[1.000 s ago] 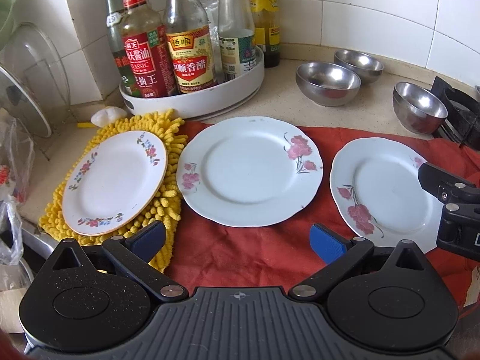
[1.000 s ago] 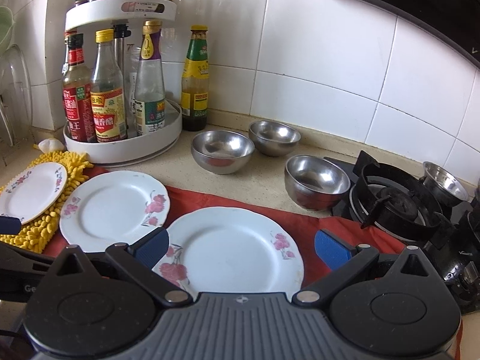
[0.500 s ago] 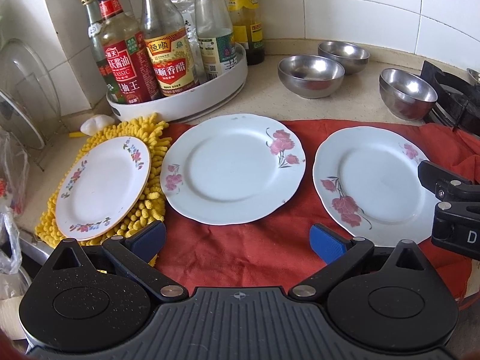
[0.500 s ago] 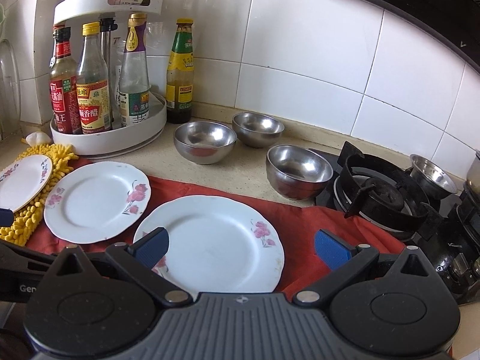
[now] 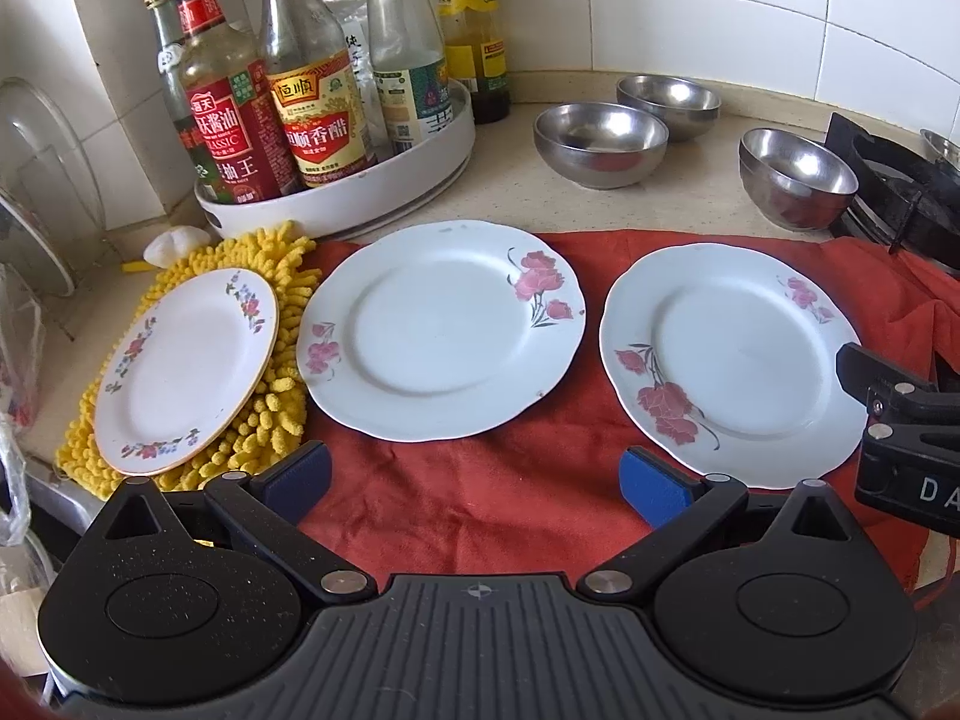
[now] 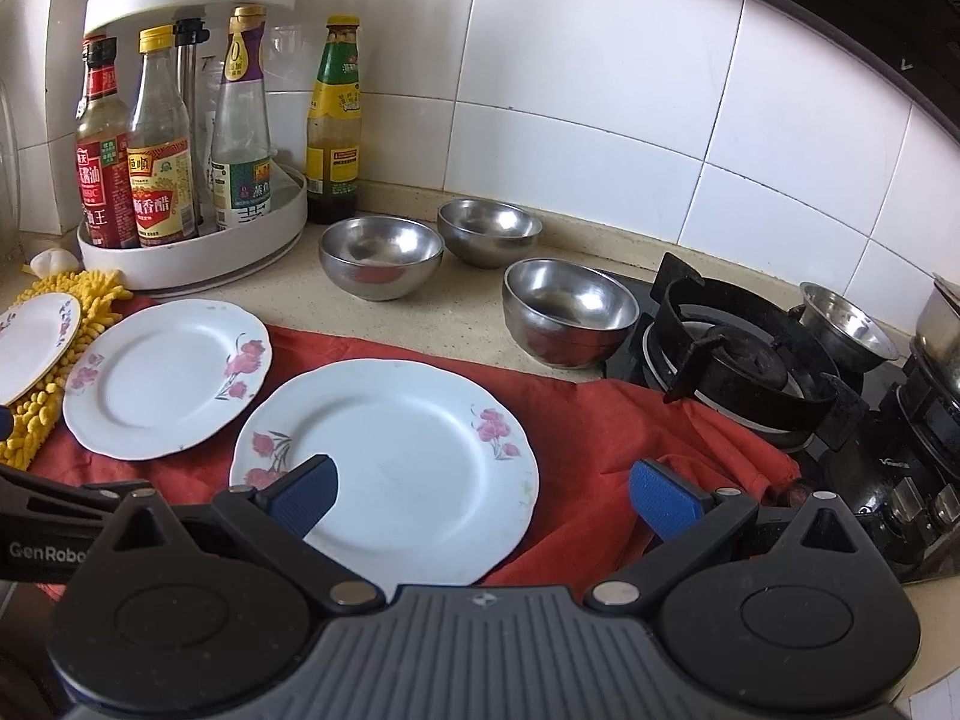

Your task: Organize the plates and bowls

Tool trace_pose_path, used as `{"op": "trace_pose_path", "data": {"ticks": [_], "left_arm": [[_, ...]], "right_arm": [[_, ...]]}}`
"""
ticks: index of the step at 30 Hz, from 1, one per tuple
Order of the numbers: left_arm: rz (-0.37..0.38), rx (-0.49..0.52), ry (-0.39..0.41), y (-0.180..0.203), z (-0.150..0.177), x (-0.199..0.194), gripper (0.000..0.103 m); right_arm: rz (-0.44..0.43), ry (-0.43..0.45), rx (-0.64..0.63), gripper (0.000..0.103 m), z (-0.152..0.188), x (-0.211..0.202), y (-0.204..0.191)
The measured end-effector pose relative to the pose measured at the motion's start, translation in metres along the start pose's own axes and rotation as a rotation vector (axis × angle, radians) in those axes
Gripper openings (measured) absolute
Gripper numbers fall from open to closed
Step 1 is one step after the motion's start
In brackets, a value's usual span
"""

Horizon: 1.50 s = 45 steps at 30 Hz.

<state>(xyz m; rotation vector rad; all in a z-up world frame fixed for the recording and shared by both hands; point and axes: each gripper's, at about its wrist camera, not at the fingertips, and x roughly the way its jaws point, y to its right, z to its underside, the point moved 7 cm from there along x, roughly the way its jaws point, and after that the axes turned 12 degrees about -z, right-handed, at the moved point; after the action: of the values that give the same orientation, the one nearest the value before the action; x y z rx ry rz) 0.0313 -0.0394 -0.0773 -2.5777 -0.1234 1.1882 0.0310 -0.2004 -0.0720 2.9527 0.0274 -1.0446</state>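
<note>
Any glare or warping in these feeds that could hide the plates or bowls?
Left wrist view: fisheye bends the wall tiles and darkens the corners; the plates stay sharp. Right wrist view: daylight blows out the upper tiles, and the steel bowls carry bright reflections, rims still readable.

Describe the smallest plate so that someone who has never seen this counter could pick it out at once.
Start at the white bottle rack in the tiled corner and come forward to the yellow shaggy mat beside the red cloth. The small plate lies tilted on that mat. Unlike the two larger rose-printed plates on the cloth, it has a ring of tiny flowers round its rim.
</note>
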Motion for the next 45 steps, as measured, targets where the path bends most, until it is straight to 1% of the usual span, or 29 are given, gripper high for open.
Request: {"op": "trace_pose_path", "data": {"ticks": [8,22,45], "left_arm": [[0.024,-0.017,-0.022,0.003,-0.002,0.002,0.103],[0.006,-0.020,-0.068,0.003,0.001,0.011,0.103],[0.002,-0.024,-0.070,0.002,0.000,0.012,0.103]], "right_arm": [[-0.005,-0.010,0.003,0.102,0.003,0.003,-0.003],[-0.003,-0.035,0.001,0.102,0.006,0.009,-0.006],[-0.004,-0.034,-0.008,0.102,0.005,0.009,-0.010]]}}
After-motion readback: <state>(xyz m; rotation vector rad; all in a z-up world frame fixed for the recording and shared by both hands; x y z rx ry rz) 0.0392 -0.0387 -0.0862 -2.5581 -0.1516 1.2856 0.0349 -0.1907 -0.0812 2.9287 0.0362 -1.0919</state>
